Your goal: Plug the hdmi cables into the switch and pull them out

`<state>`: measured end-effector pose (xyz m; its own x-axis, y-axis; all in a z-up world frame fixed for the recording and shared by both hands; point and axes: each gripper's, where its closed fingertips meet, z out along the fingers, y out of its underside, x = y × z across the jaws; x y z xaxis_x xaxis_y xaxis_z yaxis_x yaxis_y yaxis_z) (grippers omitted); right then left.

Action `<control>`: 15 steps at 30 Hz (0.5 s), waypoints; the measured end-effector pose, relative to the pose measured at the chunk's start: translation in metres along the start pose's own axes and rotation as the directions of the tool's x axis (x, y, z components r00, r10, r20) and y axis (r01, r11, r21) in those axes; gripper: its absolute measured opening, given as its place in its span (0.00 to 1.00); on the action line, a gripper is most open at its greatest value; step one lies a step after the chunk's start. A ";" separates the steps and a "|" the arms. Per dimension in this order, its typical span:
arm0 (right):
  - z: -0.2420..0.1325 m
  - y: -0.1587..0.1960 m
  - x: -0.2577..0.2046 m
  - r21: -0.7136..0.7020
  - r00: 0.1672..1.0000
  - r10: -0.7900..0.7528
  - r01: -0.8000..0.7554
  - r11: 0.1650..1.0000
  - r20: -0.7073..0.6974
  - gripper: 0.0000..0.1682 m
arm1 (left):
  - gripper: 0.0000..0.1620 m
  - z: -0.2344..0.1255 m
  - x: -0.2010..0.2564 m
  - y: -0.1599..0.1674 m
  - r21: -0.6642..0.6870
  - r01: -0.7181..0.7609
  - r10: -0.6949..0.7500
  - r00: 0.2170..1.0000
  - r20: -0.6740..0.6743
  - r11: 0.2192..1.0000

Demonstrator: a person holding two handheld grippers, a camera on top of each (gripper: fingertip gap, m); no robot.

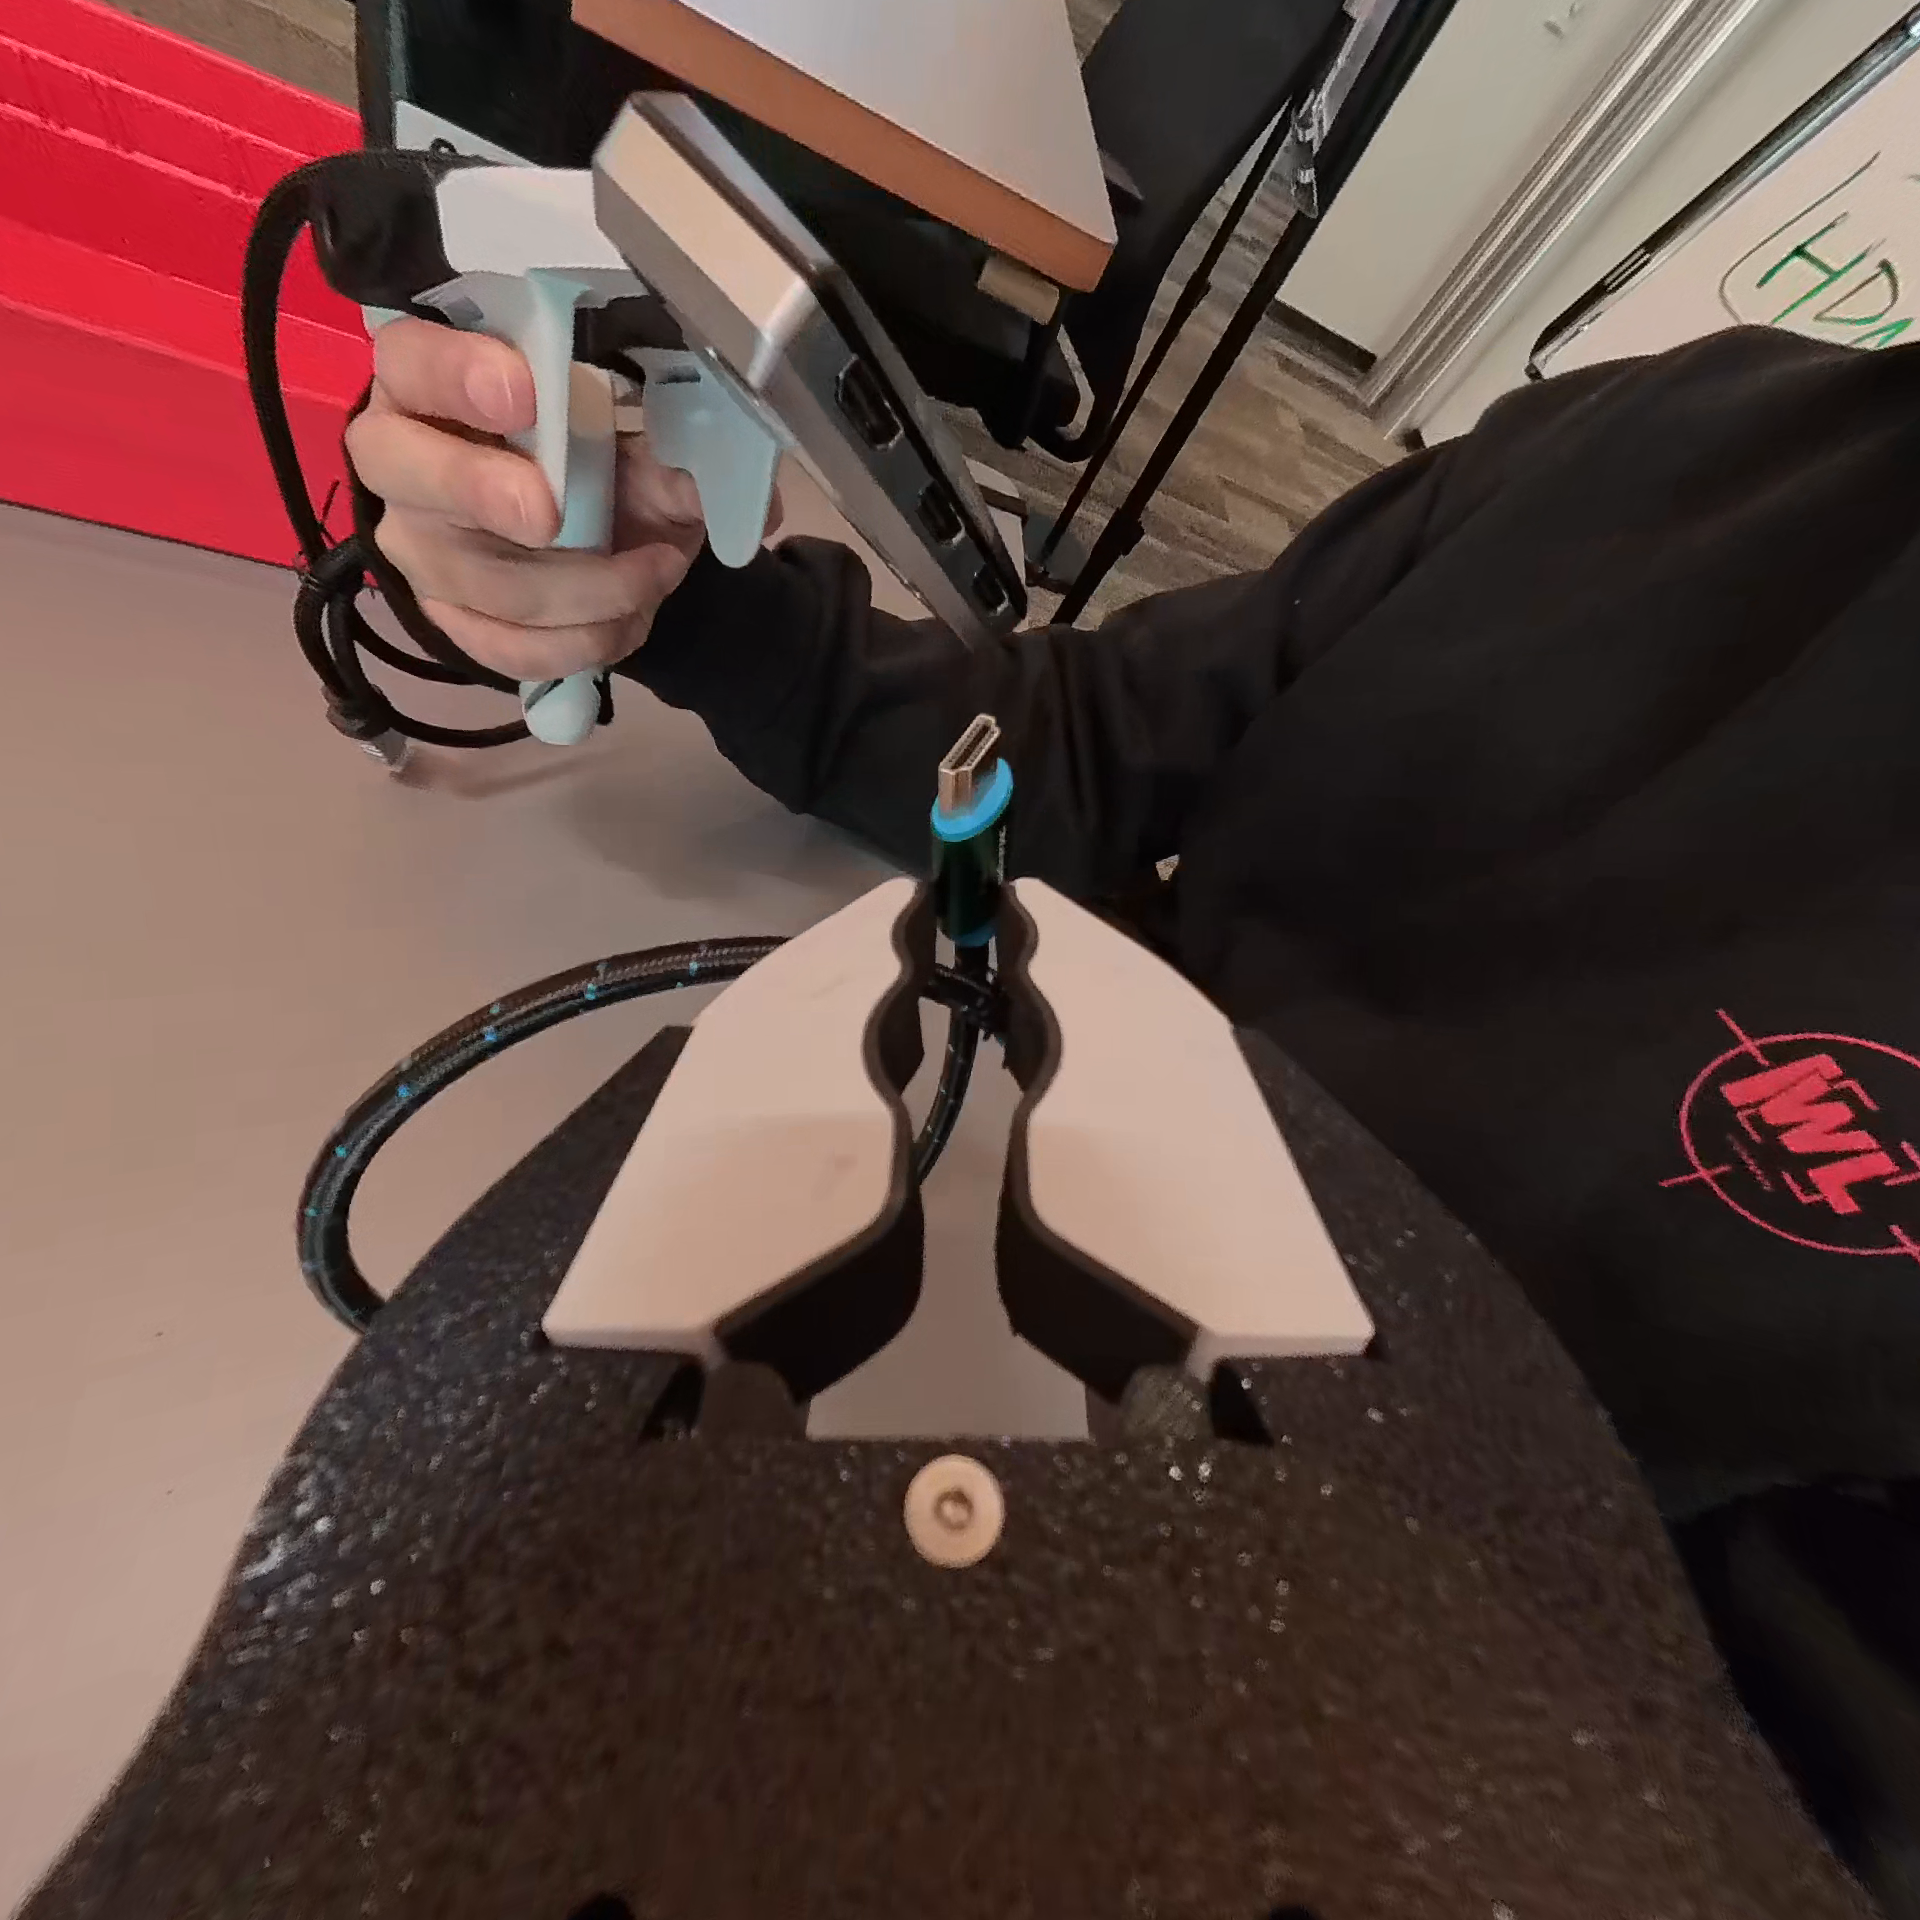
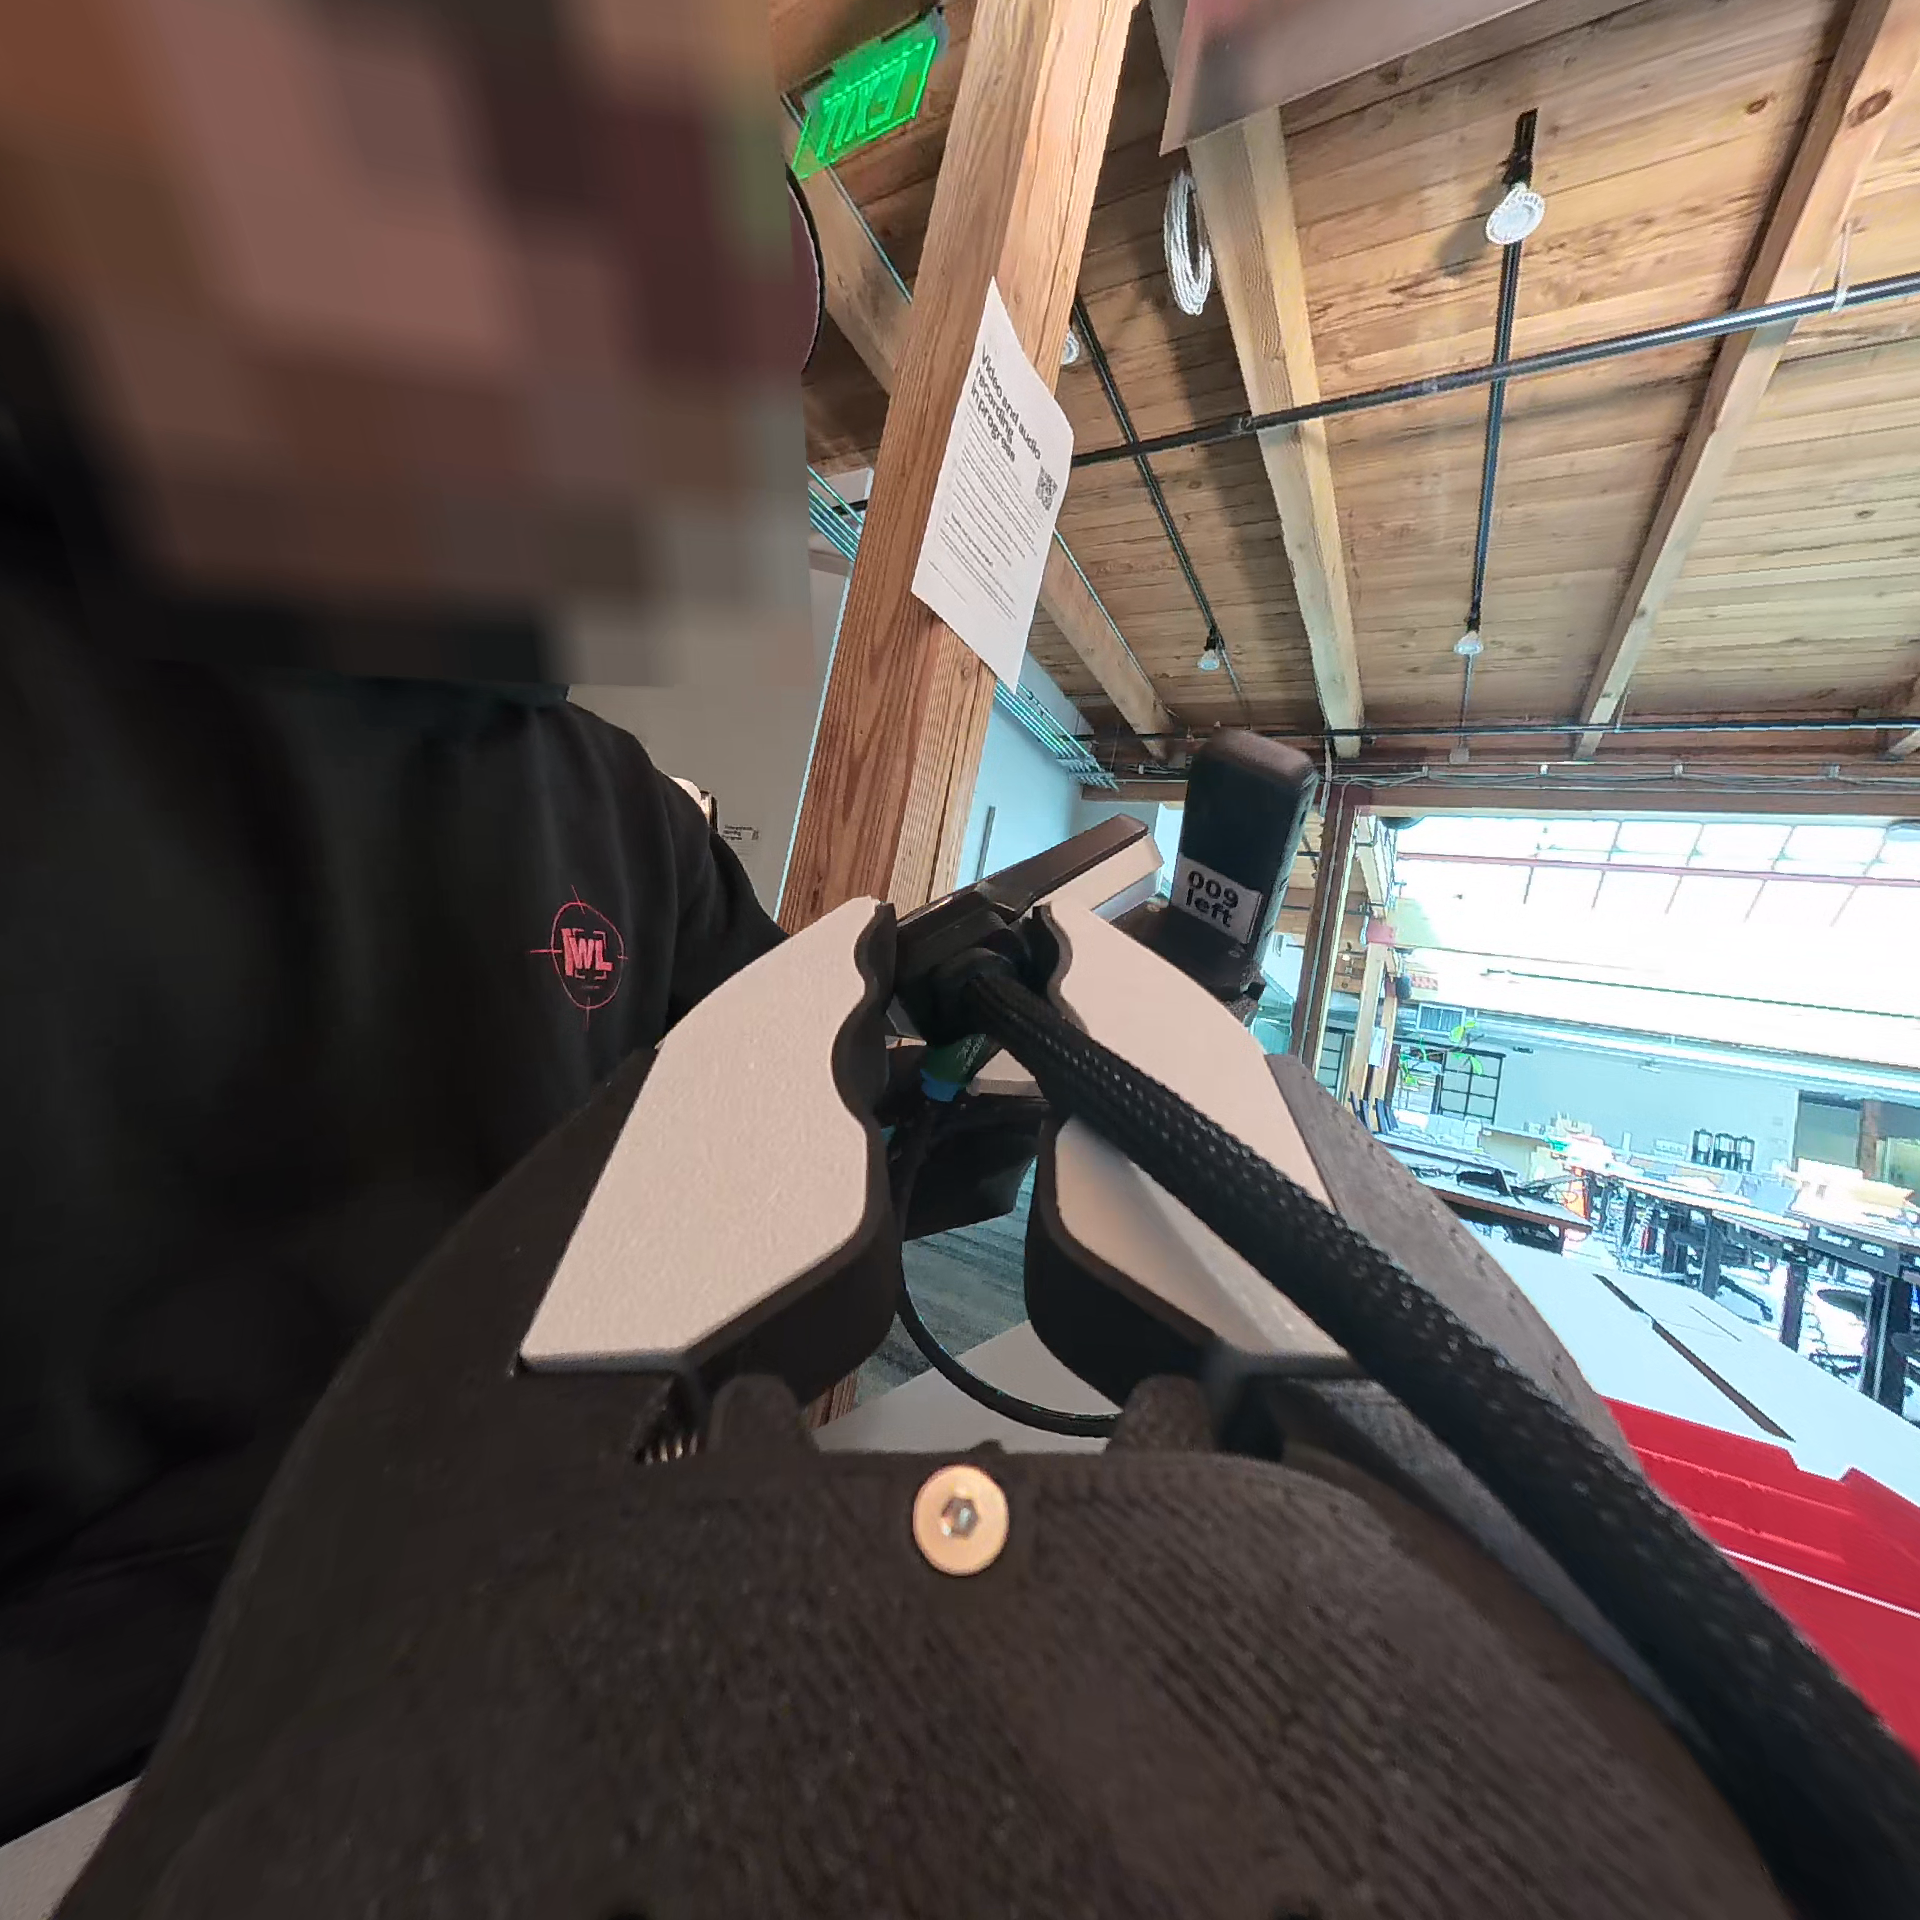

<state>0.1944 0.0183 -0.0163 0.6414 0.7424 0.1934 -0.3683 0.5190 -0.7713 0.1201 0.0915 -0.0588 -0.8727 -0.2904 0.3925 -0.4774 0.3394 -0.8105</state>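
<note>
Silver switch [image 1: 790, 343]: my right gripper [image 2: 961, 940] clamps it aloft, ports empty.
Plug [image 1: 966, 821]: pinched in my left gripper [image 1: 968, 899], not yet inserted.

The switch [image 1: 790, 343] is showing a smooth brushed-metal shell. The HDMI plug [image 1: 968, 821], at twelve o'clock from the left gripper [image 1: 968, 904], is gleaming glossy with a bare metal tip; its cable [image 1: 416, 1070] is showing braided cloth. The table [image 1: 156, 935] is looking matt and smooth.
</note>
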 end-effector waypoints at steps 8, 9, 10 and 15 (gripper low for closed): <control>0.000 0.011 0.008 -0.090 0.998 -0.030 0.024 0.996 -0.064 0.15 | 0.07 -0.002 -0.030 0.007 -0.032 -0.008 0.015 0.975 0.221 0.999; -0.001 0.013 0.010 -0.110 0.996 -0.037 0.029 0.994 -0.077 0.15 | 0.07 -0.004 -0.041 0.012 -0.051 -0.014 0.028 0.954 0.300 0.999; -0.002 0.015 0.011 -0.131 0.995 -0.048 0.036 0.991 -0.091 0.15 | 0.07 -0.007 -0.052 0.018 -0.073 -0.018 0.045 0.920 0.390 0.997; -0.010 0.014 0.015 -0.161 0.987 -0.080 0.058 0.985 -0.136 0.15 | 0.07 -0.024 -0.114 0.054 -0.245 -0.078 0.247 0.543 0.803 0.966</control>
<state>0.2058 0.0327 -0.0300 0.7543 0.6341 0.1703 -0.2172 0.4858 -0.8466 0.1914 0.1645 -0.1366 -0.5096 -0.7918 -0.3366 -0.4184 0.5699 -0.7072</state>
